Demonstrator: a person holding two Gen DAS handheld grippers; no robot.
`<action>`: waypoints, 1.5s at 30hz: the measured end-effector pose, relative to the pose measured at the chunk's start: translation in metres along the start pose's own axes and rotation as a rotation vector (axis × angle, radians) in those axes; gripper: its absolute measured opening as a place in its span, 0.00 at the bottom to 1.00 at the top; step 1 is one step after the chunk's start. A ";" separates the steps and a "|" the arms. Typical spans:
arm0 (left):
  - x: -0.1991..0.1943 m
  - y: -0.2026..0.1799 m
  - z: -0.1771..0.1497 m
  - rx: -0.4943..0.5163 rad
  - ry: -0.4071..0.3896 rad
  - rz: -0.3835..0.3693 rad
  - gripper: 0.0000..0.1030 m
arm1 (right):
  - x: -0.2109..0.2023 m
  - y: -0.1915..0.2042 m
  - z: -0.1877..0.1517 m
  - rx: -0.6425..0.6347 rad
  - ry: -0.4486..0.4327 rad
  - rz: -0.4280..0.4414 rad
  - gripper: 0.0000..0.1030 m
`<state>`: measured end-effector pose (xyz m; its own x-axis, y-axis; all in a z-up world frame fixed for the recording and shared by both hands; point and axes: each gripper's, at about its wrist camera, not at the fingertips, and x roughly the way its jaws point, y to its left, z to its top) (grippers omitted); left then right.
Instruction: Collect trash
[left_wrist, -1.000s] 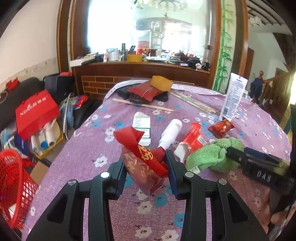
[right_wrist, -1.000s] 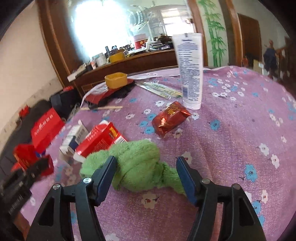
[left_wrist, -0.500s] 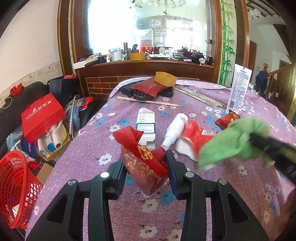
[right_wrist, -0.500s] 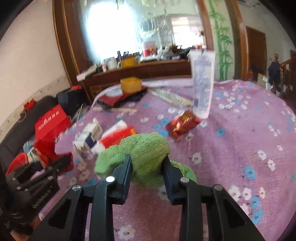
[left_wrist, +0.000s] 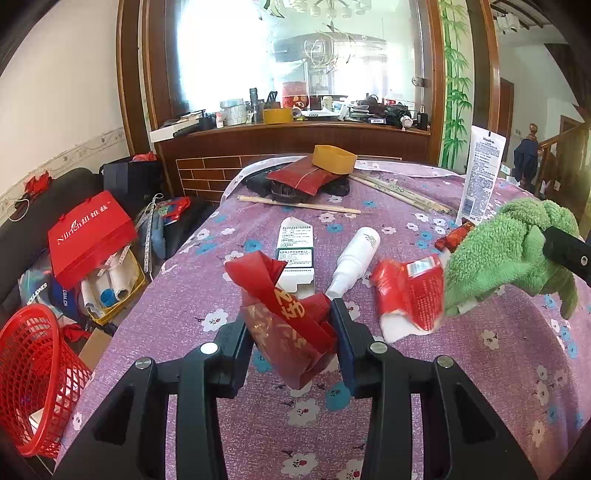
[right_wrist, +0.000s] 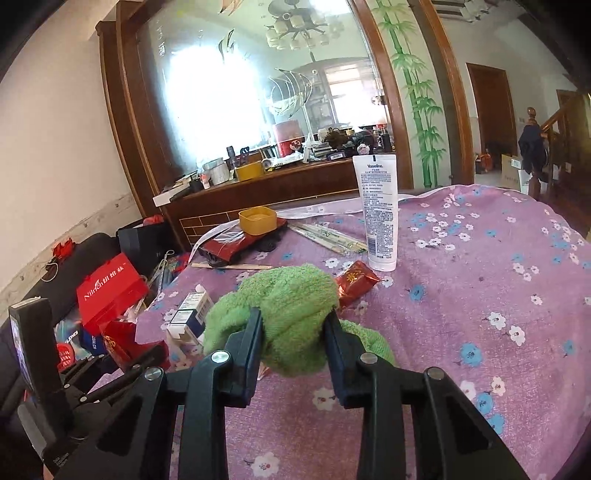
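My left gripper (left_wrist: 291, 332) is shut on a crumpled red and gold wrapper (left_wrist: 286, 314) held above the purple flowered tablecloth (left_wrist: 461, 387). My right gripper (right_wrist: 293, 332) is shut on a bunched green cloth (right_wrist: 291, 310), lifted off the table; the cloth also shows at the right of the left wrist view (left_wrist: 509, 254). A red mesh basket (left_wrist: 33, 376) stands on the floor at the lower left. On the table lie a red carton (left_wrist: 410, 295), a white bottle (left_wrist: 354, 258), a white and green box (left_wrist: 295, 247) and a small red packet (right_wrist: 356, 282).
A Vaseline tube (right_wrist: 378, 210) stands upright at the back. A yellow tub (right_wrist: 258, 220) sits on a dark red package, with chopsticks (right_wrist: 325, 236) beside it. A red paper bag (left_wrist: 88, 229) and other clutter fill the floor on the left.
My right gripper has shut on the green cloth and lifted it off the table. My left gripper still holds the red wrapper, with little movement.
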<state>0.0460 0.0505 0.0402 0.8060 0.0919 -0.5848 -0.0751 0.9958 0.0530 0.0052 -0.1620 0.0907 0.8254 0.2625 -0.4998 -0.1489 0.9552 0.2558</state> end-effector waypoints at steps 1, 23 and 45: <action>0.000 -0.001 0.000 0.003 -0.003 0.004 0.37 | 0.000 0.000 0.000 0.001 -0.001 0.000 0.33; -0.012 -0.002 0.001 0.030 -0.067 0.053 0.37 | -0.006 0.004 0.001 -0.007 -0.012 0.019 0.33; -0.016 0.000 0.003 0.032 -0.079 0.057 0.37 | -0.010 0.006 0.002 -0.013 -0.024 0.019 0.33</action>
<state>0.0353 0.0491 0.0519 0.8448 0.1466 -0.5146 -0.1039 0.9884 0.1108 -0.0028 -0.1593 0.0987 0.8354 0.2772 -0.4745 -0.1713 0.9518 0.2544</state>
